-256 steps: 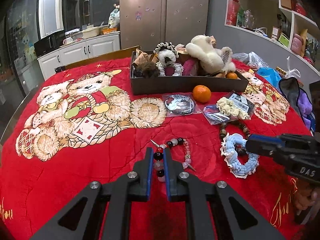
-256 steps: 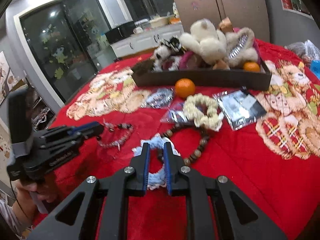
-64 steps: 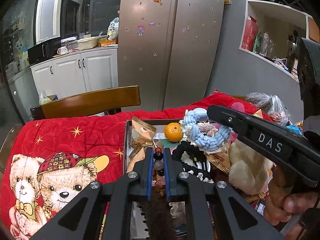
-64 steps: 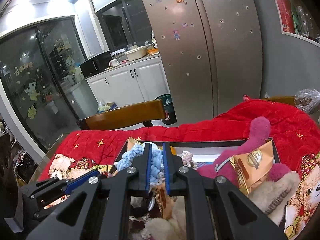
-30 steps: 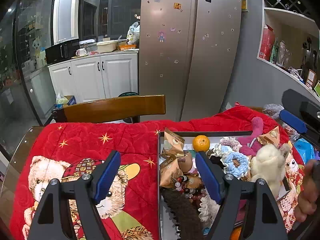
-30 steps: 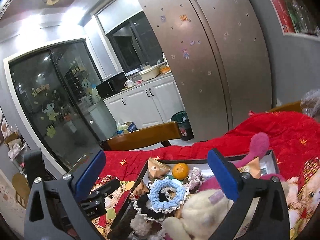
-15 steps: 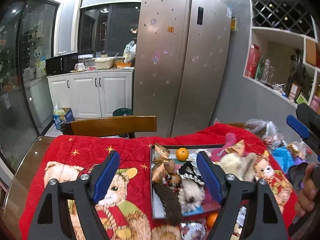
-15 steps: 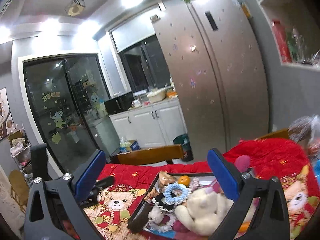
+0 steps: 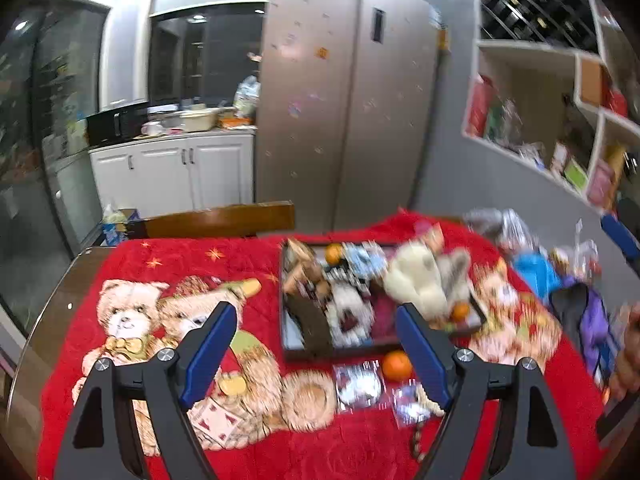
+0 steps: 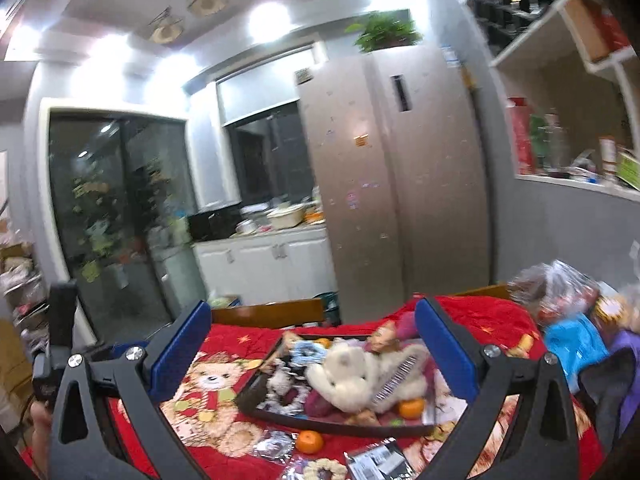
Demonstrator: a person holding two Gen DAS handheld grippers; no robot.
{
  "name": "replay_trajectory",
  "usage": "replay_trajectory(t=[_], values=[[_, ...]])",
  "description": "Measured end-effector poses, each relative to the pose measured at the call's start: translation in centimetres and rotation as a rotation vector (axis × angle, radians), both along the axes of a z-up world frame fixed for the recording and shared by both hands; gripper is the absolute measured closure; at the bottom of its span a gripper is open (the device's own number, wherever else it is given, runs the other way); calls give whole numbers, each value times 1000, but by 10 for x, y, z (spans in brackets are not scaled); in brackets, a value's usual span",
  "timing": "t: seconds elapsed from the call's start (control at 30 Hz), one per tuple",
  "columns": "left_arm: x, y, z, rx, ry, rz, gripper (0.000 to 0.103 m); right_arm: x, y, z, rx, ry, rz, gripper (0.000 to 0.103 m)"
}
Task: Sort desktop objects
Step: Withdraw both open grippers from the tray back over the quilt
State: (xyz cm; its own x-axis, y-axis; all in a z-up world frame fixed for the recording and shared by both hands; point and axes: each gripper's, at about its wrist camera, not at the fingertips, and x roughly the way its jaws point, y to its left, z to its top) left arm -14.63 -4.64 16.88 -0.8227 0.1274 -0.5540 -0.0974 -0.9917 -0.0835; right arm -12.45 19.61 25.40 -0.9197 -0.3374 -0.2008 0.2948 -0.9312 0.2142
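The left gripper (image 9: 316, 350) and right gripper (image 10: 312, 350) are seen released, nothing between the fingers. The tray (image 9: 285, 320) is seen beyond them on the desk, an orange (image 9: 397, 365) just before it.

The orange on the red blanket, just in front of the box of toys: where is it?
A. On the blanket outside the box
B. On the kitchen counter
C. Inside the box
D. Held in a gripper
A: the orange lies on the red blanket just outside the near wall of the box, and no gripper touches it.
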Motion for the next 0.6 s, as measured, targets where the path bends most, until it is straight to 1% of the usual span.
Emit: replay_trajectory(t=[0.07,0.13,0.23,0.3,0.5,0.6], values=[[1,5,-14,-2,-22,-5,19,4,3,-11,0,-25,13,0],[-2,10,-28,11,-65,-46,19,6,5,-26,3,-54,11,0],[-9,15,-47,26,-104,-37,19,-9,-6,-50,37,-127,28,0],[-13,16,-58,28,-129,-33,19,-18,-13,-63,52,-150,28,0],[-28,22,-98,-23,-199,-30,19,-48,-29,-116,105,-264,52,0],[-34,24,-113,-19,-230,-47,19,-61,-31,-143,107,-324,56,0]])
